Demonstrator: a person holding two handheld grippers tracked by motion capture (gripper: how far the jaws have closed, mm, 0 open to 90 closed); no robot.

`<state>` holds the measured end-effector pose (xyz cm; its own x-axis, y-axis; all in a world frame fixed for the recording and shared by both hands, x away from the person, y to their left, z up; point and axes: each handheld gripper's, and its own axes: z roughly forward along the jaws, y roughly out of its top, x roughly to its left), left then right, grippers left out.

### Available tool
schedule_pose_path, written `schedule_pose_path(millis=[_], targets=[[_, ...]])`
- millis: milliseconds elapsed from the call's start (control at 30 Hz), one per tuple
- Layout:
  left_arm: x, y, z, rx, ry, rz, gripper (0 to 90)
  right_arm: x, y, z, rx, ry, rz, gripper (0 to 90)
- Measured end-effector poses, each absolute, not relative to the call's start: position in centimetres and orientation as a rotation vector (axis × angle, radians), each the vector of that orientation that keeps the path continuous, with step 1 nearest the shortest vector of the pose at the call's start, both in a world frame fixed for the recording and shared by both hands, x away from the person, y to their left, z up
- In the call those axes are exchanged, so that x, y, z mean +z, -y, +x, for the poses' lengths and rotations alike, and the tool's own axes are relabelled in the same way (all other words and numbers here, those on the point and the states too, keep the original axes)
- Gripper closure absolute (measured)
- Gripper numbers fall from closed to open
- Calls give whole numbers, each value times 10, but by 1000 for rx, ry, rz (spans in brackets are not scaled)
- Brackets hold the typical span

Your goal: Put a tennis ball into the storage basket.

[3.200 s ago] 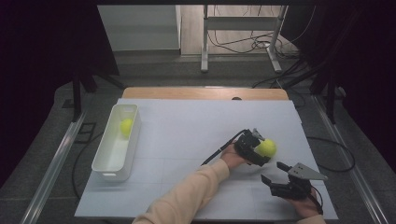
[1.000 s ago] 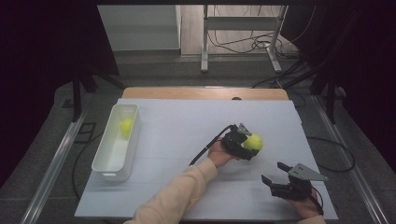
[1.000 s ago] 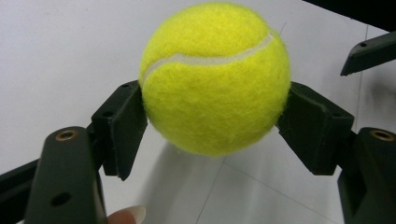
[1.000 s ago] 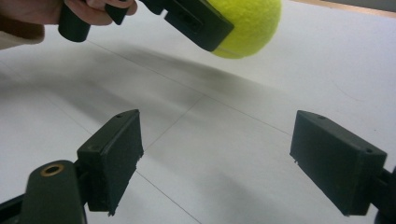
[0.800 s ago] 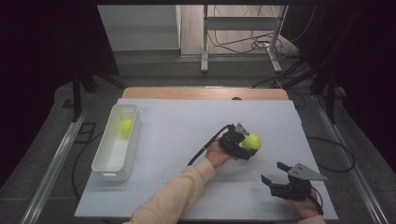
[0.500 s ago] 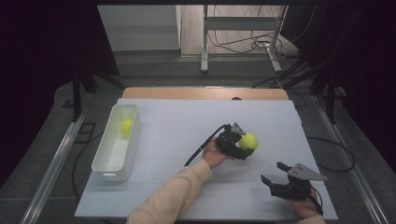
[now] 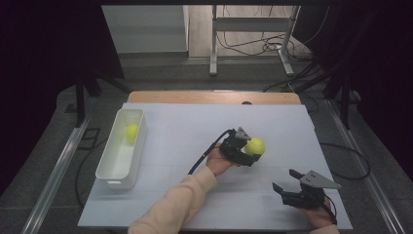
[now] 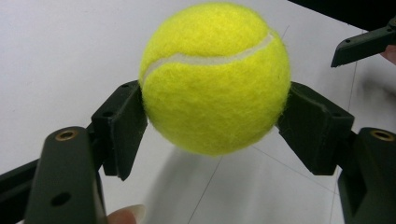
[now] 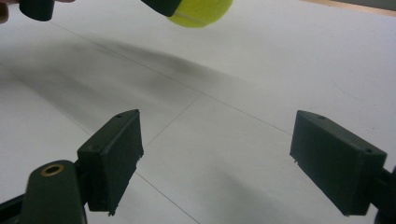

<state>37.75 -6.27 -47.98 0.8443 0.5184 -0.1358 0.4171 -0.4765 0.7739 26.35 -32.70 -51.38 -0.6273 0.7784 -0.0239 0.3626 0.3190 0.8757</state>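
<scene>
A yellow tennis ball (image 7: 254,146) hangs above the middle of the white table, clamped between the jaws of my left gripper (image 7: 247,152). The left gripper view has the ball (image 8: 215,77) large and lifted off the surface, a black jaw pressed on each side of it and its shadow below. My right gripper (image 7: 287,183) rests near the front right of the table, open with nothing between its jaws (image 9: 217,161). From the right gripper view the held ball (image 9: 201,11) is at the top edge.
A white rectangular bin (image 7: 113,165) stands at the table's left side with a second yellow tennis ball (image 7: 131,132) inside it. A black cable (image 7: 207,151) trails from the left gripper. The wooden table edge (image 7: 214,97) runs along the back.
My left gripper has carried the tennis ball leftward and slightly away from the front, off the right part of the table toward the middle. The right gripper has stayed put.
</scene>
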Motion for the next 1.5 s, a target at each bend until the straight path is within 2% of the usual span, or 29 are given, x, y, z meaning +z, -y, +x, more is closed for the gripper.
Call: schedule_pose_path(millis=[1500], targets=[[-466, 21, 365, 191, -723, 2085, 268, -514, 327, 263, 1241, -2147, 1009, 171]])
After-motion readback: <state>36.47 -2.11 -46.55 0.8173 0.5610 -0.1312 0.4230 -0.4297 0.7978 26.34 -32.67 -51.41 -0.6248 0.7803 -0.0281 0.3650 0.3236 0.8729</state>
